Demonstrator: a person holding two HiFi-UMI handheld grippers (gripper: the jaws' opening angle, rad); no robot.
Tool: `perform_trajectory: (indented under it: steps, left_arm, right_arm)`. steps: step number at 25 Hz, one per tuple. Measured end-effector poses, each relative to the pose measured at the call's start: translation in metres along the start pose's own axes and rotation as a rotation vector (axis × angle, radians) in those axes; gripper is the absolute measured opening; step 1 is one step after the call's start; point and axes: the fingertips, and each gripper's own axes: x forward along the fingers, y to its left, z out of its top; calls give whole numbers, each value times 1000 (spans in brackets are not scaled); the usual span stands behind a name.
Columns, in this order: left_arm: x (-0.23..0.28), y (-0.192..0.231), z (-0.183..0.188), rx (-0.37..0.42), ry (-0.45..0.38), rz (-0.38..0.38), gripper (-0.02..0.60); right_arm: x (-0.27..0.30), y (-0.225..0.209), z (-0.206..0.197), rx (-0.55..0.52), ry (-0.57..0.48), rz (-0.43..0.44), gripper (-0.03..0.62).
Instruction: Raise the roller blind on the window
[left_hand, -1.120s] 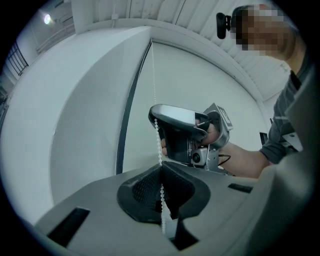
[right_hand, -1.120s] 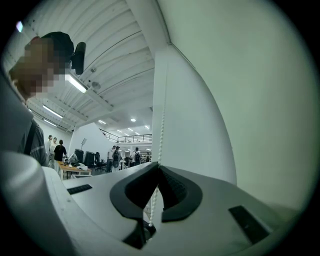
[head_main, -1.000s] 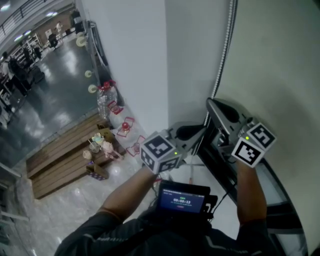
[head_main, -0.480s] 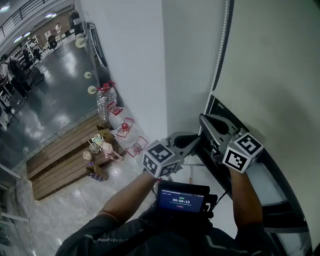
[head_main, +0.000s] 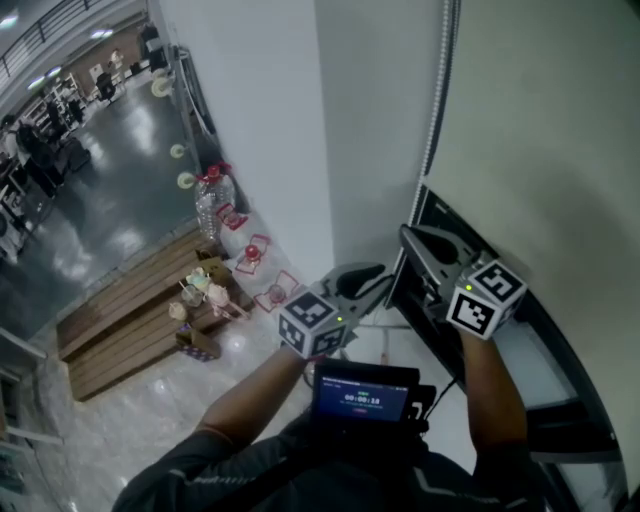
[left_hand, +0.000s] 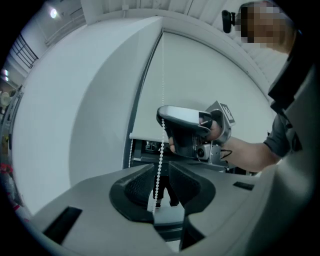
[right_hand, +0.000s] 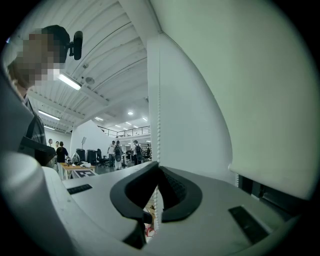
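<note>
Your right gripper (right_hand: 157, 182) has its jaws pressed together on the bead chain (right_hand: 159, 100). The chain hangs straight up and down along the left edge of the roller blind (head_main: 545, 130), beside the white wall (head_main: 260, 120). Lower on the chain, your left gripper (left_hand: 161, 172) has its jaws opening. The chain runs vertically through their gap, and the pads are not pressing on it.

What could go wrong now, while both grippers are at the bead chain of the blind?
The left gripper is opening with the bead chain loose between its jaws, so only the right gripper, shut on it, holds it; if that slips, the roller blind may drop back. On re-gripping, the left could miss the thin chain.
</note>
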Motion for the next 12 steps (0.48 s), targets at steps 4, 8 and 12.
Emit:
perform_trajectory:
  steps: [4, 8, 12]
  left_arm:
    - [-23, 18, 41, -39, -118, 38, 91]
    - [-29, 13, 121, 21, -245, -3, 91]
    - [-13, 6, 172, 90, -273, -43, 91]
  right_arm:
    - [5, 0, -5, -6, 0, 9, 0]
    - [6, 3, -4, 0, -2, 24, 0]
    - [8, 4, -5, -1, -1, 38, 0]
